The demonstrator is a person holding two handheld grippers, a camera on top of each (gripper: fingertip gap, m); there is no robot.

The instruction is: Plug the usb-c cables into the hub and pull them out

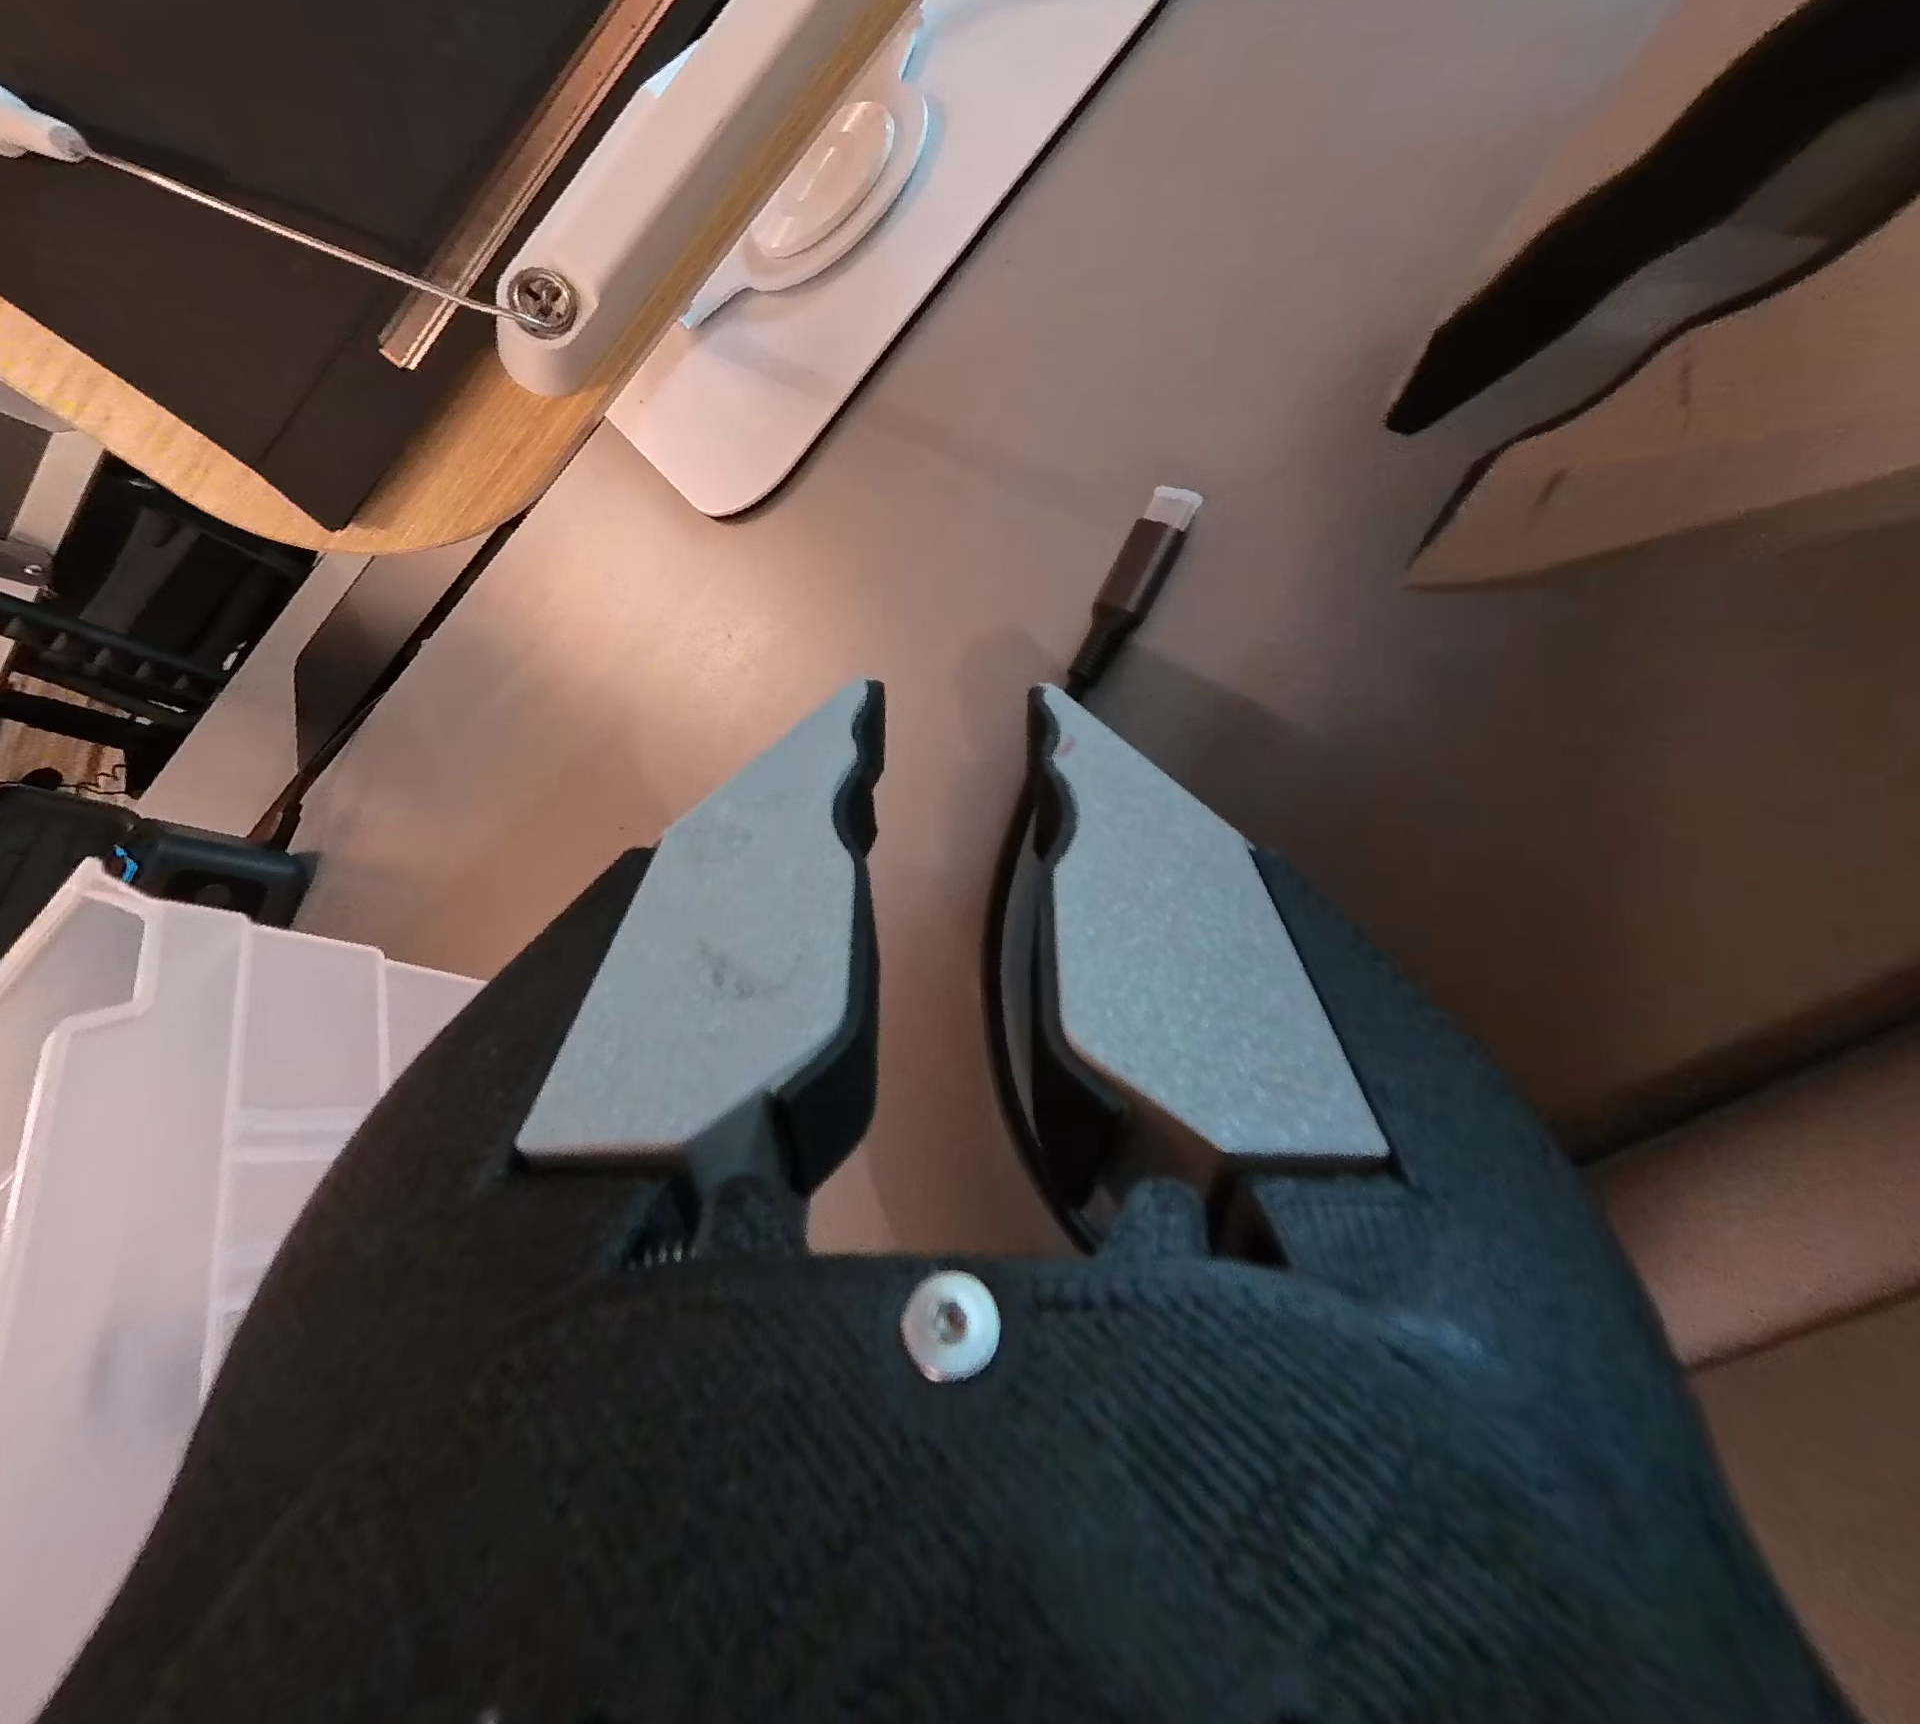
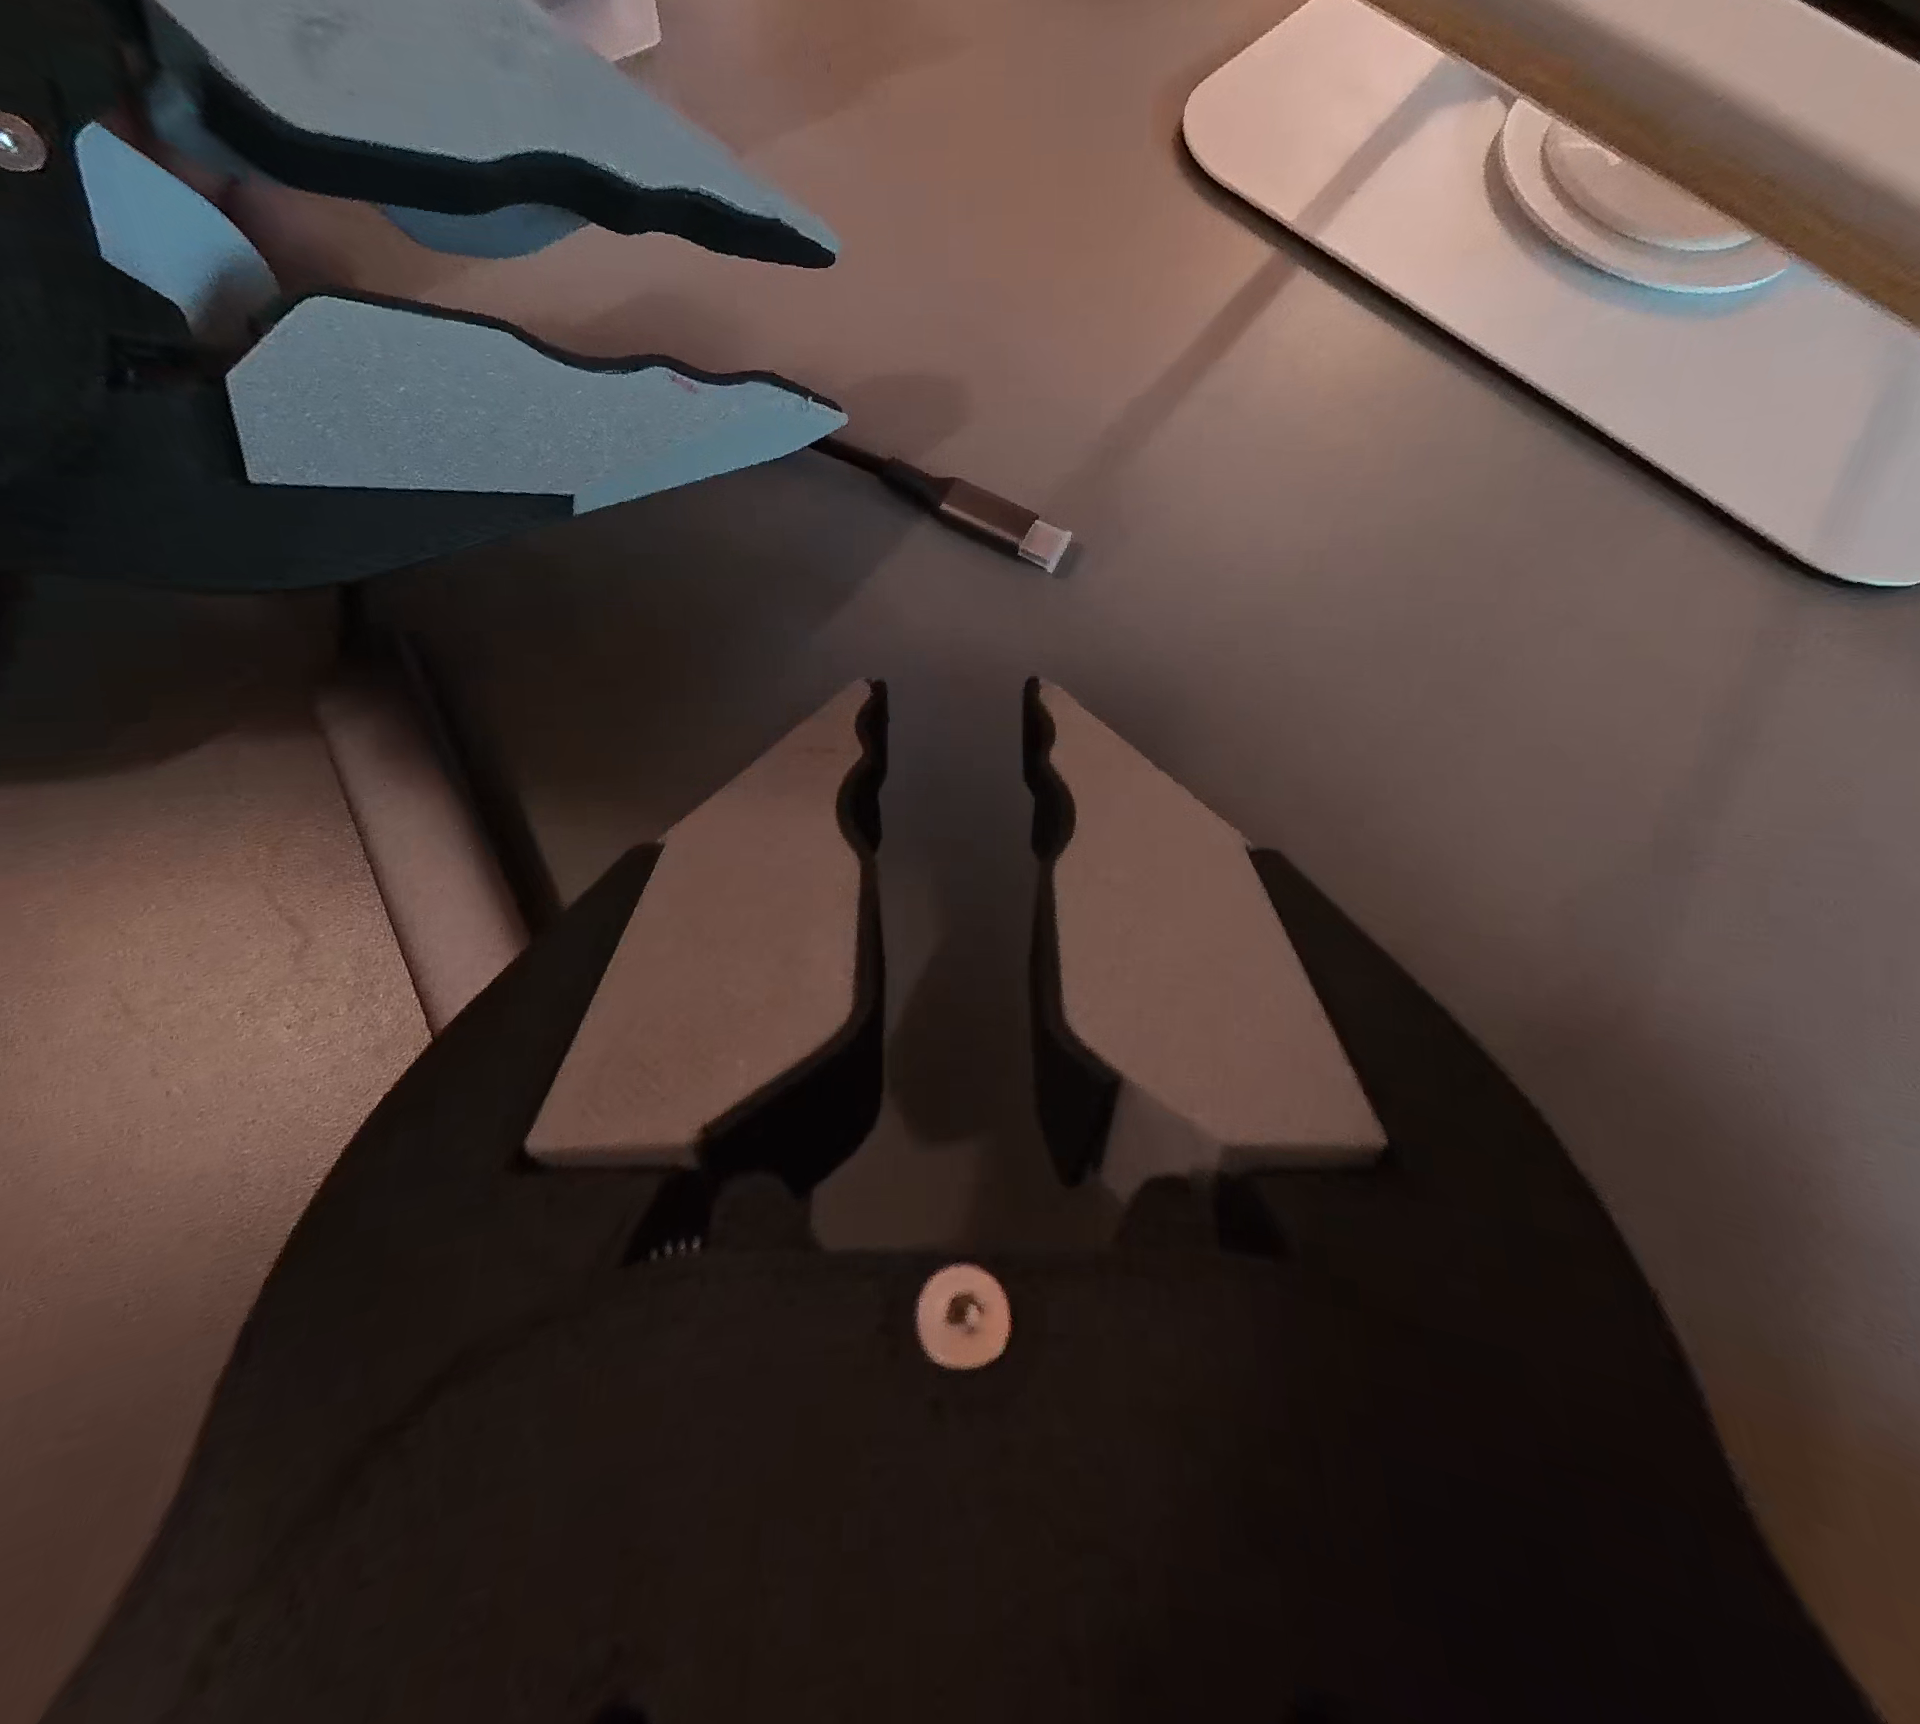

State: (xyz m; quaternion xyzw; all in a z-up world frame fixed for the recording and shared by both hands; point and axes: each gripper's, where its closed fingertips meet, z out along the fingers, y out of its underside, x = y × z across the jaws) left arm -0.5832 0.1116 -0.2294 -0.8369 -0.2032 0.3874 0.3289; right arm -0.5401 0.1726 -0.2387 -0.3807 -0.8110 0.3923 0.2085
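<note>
While both grippers hang over the grey tabletop (image 2: 1351, 739), nothing is being held. The left gripper (image 1: 956, 703) has its fingers a little way apart, with only bare tabletop showing between the tips. The right gripper (image 2: 954, 695) has the same narrow gap, and it is empty too.

One usb-c cable (image 2: 997, 521) lies flat on the tabletop. Its plug end is dark metal with a pale tip. In the left wrist view the plug (image 1: 1143, 568) sits just ahead of the fingers and a bit to the right of them. Its long side points away from the gripper, almost in line with the fingers, and the thin black cord runs back under the right-hand finger. In the right wrist view the same plug lies ahead of the right gripper, but turned sideways across its path, and the left gripper's tips are very near the cord end.

So the left gripper looks like the nearer one. I think it would need to shift a little to the right and come down over the plug.

I cannot see the hub in either view. A white stand base (image 1: 935, 220) sits farther back.
</note>
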